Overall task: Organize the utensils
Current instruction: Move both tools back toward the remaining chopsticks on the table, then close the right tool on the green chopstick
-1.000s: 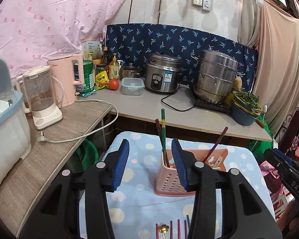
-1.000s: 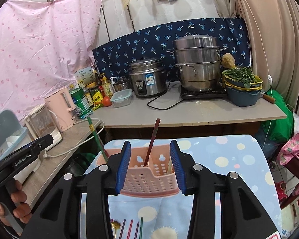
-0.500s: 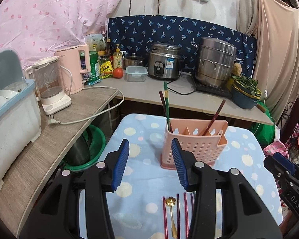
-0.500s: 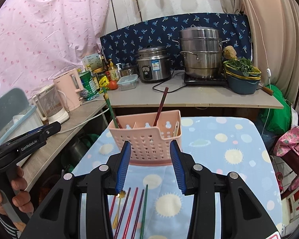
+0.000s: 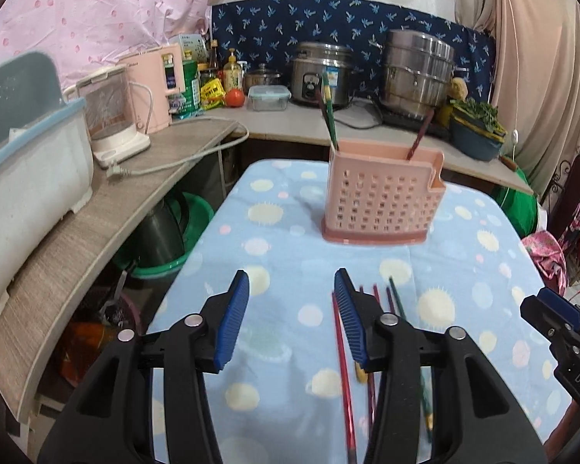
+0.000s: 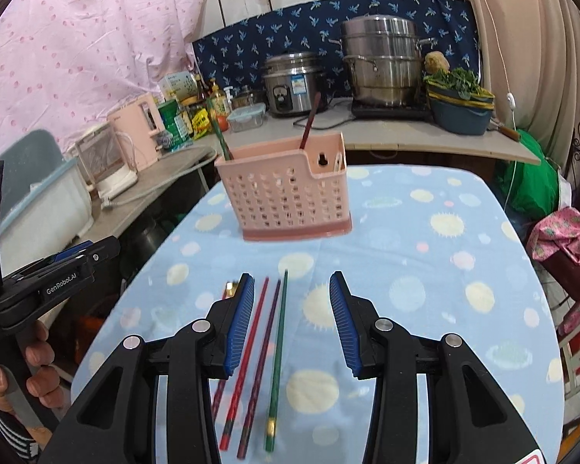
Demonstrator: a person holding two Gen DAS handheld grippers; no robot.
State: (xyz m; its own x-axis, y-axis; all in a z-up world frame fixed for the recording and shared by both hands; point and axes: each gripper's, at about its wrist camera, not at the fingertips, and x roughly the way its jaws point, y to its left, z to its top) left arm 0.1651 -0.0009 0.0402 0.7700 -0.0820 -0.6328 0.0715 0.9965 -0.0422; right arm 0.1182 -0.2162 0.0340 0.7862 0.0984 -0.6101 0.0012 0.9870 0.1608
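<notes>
On the far left a white and blue plastic dish box (image 5: 27,178) sits on the long grey wooden counter (image 5: 108,216), and next to it stand a clear glass kettle on a white base (image 5: 112,116) and a tall pink electric kettle (image 5: 154,85). The left black gripper with blue finger pads (image 5: 292,311) hangs over the light blue tablecloth with pale dots (image 5: 274,239), and its two fingers are spread wide with nothing between them. A long red chopstick (image 5: 342,371) lies on the cloth just inside its right finger, and the other loose sticks lie partly hidden under that finger. Further back, in the middle of the cloth, stands the pink plastic utensil basket full of little holes (image 5: 382,201), well apart from both grippers. A green chopstick (image 5: 328,108) leans up out of its left end and a dark red chopstick (image 5: 419,135) leans out near its right end. The right black gripper with blue finger pads (image 6: 290,321) is also spread wide and pinches nothing. Between its fingers, closer to the left one, lie a red chopstick (image 6: 247,355), a dark purple chopstick (image 6: 263,363) and a long green chopstick with a gold end (image 6: 277,355), side by side on the cloth. A small gold spoon (image 6: 232,288) peeks out just left of the left finger. Behind the table sit a silver rice cooker (image 6: 292,83) and a big silver steamer pot (image 6: 382,62).
</notes>
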